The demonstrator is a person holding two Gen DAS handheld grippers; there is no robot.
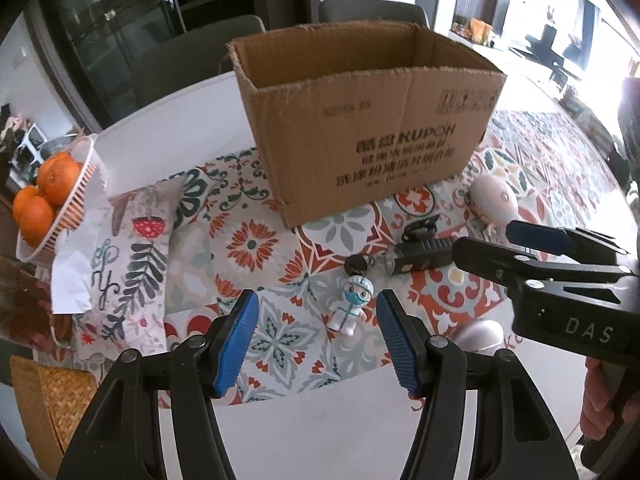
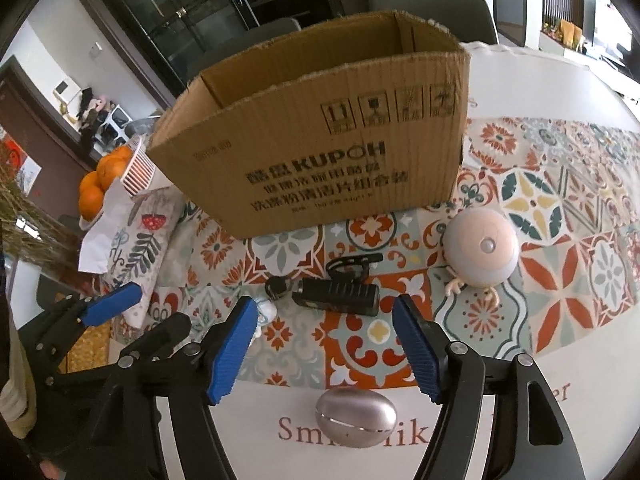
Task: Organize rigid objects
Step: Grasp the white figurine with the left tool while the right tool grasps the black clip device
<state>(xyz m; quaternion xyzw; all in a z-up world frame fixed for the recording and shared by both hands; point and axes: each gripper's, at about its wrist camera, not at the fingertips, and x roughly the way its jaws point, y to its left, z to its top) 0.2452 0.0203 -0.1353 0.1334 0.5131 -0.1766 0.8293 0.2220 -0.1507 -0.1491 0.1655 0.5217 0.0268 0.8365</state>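
An open cardboard box (image 1: 360, 120) stands on the patterned tablecloth; it also shows in the right wrist view (image 2: 320, 140). In front of it lie a small white figurine keychain (image 1: 350, 306), a black rectangular device (image 1: 420, 256) (image 2: 340, 294), a round pinkish toy (image 1: 494, 200) (image 2: 482, 248) and a silver egg-shaped case (image 2: 356, 418) (image 1: 478, 334). My left gripper (image 1: 316, 340) is open just before the figurine. My right gripper (image 2: 324, 348) is open above the silver case, facing the black device, and appears in the left wrist view (image 1: 500, 248).
A basket of oranges (image 1: 52, 196) (image 2: 108, 176) sits at the left table edge beside a folded patterned cloth (image 1: 132, 260) and white paper. A woven mat (image 1: 52, 396) lies at the near left. Chairs stand behind the table.
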